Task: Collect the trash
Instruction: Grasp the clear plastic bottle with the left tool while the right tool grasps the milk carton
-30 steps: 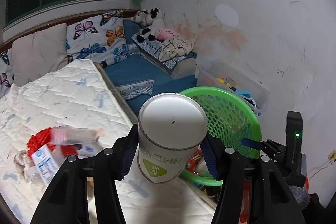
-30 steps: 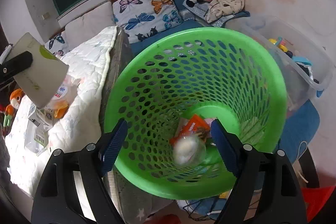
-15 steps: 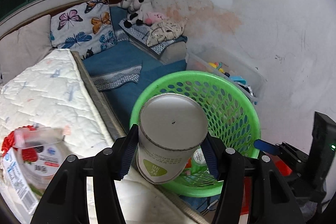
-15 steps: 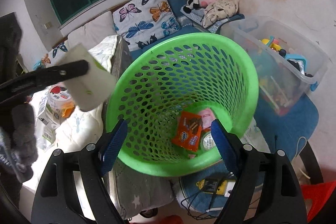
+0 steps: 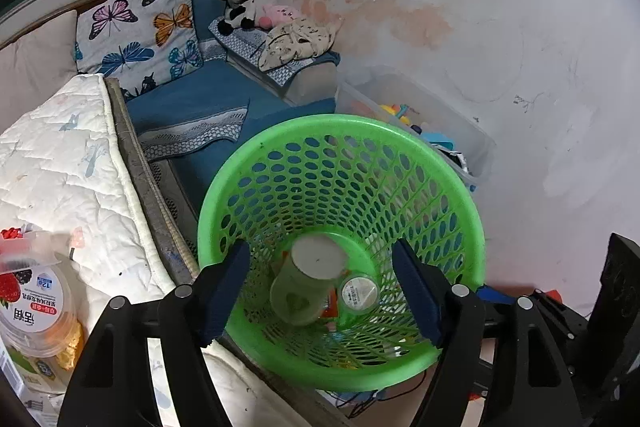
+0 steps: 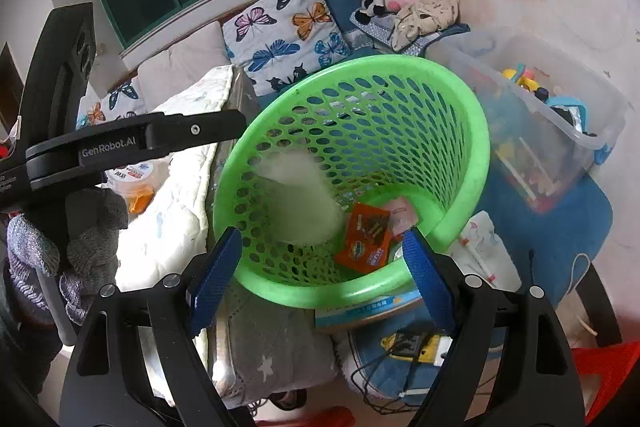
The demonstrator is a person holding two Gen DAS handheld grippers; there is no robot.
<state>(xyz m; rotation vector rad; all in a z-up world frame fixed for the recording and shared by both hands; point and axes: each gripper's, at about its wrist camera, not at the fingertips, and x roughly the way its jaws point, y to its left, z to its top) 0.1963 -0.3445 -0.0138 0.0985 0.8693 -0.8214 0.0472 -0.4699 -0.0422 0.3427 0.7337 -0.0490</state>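
Note:
The green mesh basket [image 5: 340, 123] stands beside the bed. My left gripper [image 5: 320, 291] hovers over its mouth, its jaws opening, with nothing between the pads. The white paper cup with a green label [image 5: 308, 279] is free of the pads, down inside the basket, next to a round clear lid [image 5: 359, 293]. In the right wrist view the cup [image 6: 300, 203] is a blur inside the basket [image 6: 476, 131], beside an orange wrapper [image 6: 364, 235]. A finger of the left gripper [image 6: 192, 131] reaches in from the left. My right gripper [image 6: 320, 279] stands open at the basket's near rim.
A white quilted mattress [image 5: 60, 167] lies left of the basket, with a strawberry-label tub [image 5: 32, 303] on it. A clear bin of toys [image 6: 540, 131] stands at the wall to the right. A gloved hand [image 6: 88, 227] holds the left gripper. Cables and a blue stool [image 6: 580, 219] lie below.
The left gripper moved from the mattress to above the basket, spread its jaws and let go of the cup, which dropped in. The right gripper drew back slightly from the basket.

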